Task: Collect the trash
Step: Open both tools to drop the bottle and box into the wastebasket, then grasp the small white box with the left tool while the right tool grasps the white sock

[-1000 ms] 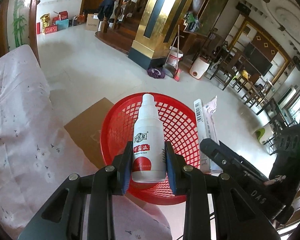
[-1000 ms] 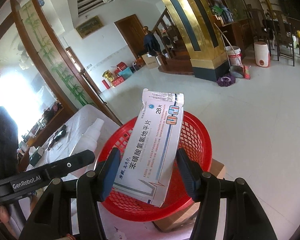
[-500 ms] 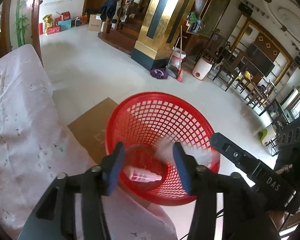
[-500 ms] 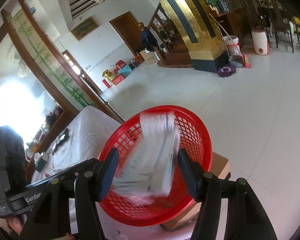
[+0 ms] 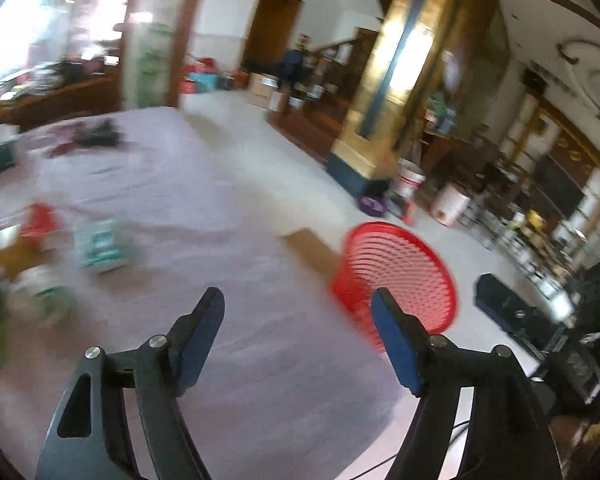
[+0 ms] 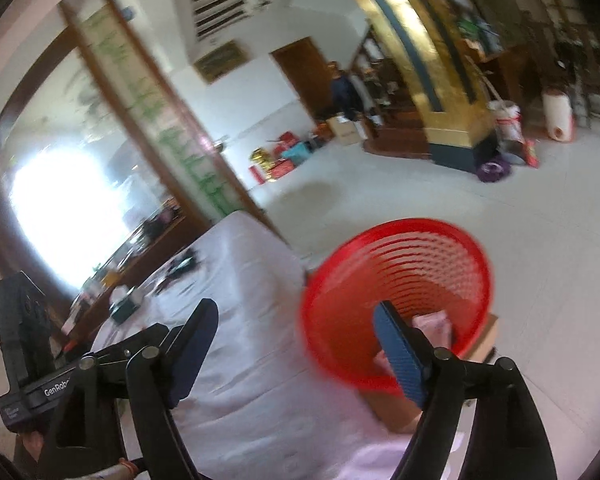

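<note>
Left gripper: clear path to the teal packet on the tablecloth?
Probably yes. The left gripper is empty with jaws opening, and only bare tablecloth shows between it and the blurred teal packet off to its left.

Both wrist fisheyes look forward and downward along their own fingers from close above the cloth-covered table (image 5: pixel 228 208), sharing the red basket (image 6: pixel 400 280), tiled floor and gold pillar (image 5: pixel 384 92).

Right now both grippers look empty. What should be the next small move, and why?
Probably carry the left gripper toward the blurred packages on the cloth-covered table. Both grippers' jaws are opening with nothing between them, the red basket already holds something pale, and litter is left on the table. The right gripper can follow.
</note>
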Demonstrator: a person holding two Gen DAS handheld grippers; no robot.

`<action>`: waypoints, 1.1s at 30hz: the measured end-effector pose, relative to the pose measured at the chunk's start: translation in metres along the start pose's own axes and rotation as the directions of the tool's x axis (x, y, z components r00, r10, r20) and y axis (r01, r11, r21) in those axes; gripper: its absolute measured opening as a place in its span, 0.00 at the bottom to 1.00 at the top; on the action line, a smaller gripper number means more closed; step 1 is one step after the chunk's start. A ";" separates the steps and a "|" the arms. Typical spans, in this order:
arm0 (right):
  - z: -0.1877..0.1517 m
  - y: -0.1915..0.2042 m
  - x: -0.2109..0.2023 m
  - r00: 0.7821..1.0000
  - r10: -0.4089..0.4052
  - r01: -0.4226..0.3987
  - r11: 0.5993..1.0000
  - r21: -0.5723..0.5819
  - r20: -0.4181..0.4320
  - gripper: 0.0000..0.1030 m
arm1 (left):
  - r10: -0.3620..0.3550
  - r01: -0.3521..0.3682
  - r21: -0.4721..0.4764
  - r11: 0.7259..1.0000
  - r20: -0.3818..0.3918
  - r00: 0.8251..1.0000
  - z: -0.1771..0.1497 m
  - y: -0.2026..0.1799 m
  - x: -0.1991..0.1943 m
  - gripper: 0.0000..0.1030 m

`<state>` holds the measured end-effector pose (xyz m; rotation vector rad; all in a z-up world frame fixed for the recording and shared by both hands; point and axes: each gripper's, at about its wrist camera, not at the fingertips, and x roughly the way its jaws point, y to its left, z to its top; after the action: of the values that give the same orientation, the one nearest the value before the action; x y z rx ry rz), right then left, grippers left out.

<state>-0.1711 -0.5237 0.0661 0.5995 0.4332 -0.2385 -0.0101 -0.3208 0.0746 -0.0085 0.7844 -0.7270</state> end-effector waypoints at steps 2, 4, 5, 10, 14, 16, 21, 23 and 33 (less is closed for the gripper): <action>-0.009 0.028 0.001 0.998 0.051 -0.052 0.998 -0.045 -0.022 0.82 | 0.046 -0.046 -0.024 0.999 0.019 0.999 -0.009 0.020 -0.020 0.72; -0.017 0.051 0.004 0.995 0.088 -0.092 0.992 -0.084 -0.045 0.83 | 0.102 -0.100 -0.052 0.994 0.036 0.994 -0.015 0.044 -0.040 0.72; -0.021 0.061 0.006 0.993 0.104 -0.109 0.989 -0.099 -0.055 0.85 | 0.125 -0.121 -0.068 0.990 0.043 0.991 -0.017 0.055 -0.050 0.72; -0.045 0.117 0.025 0.974 0.190 -0.209 0.964 -0.166 -0.126 0.86 | 0.215 -0.203 -0.152 0.967 0.073 0.974 -0.030 0.110 -0.095 0.72; -0.061 0.150 0.041 0.957 0.226 -0.259 0.948 -0.185 -0.183 0.86 | 0.292 -0.266 -0.213 0.940 0.100 0.951 -0.036 0.152 -0.127 0.72; -0.067 0.164 0.049 0.948 0.243 -0.282 0.941 -0.187 -0.205 0.86 | 0.321 -0.287 -0.247 0.926 0.109 0.941 -0.041 0.173 -0.142 0.72; -0.082 0.194 0.067 0.930 0.261 -0.314 0.930 -0.190 -0.258 0.86 | 0.378 -0.321 -0.335 0.886 0.122 0.918 -0.051 0.219 -0.171 0.72; -0.085 0.204 0.073 0.924 0.267 -0.324 0.926 -0.192 -0.274 0.86 | 0.409 -0.345 -0.352 0.870 0.126 0.904 -0.054 0.237 -0.181 0.73; -0.095 0.238 0.109 0.899 0.279 -0.359 0.911 -0.202 -0.337 0.86 | 0.544 -0.480 -0.339 0.809 0.123 0.830 -0.048 0.298 -0.206 0.73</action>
<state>-0.0250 -0.2868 0.0631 0.4395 0.6411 0.2319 0.0361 0.0412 0.0926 -0.1379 0.6381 -0.0779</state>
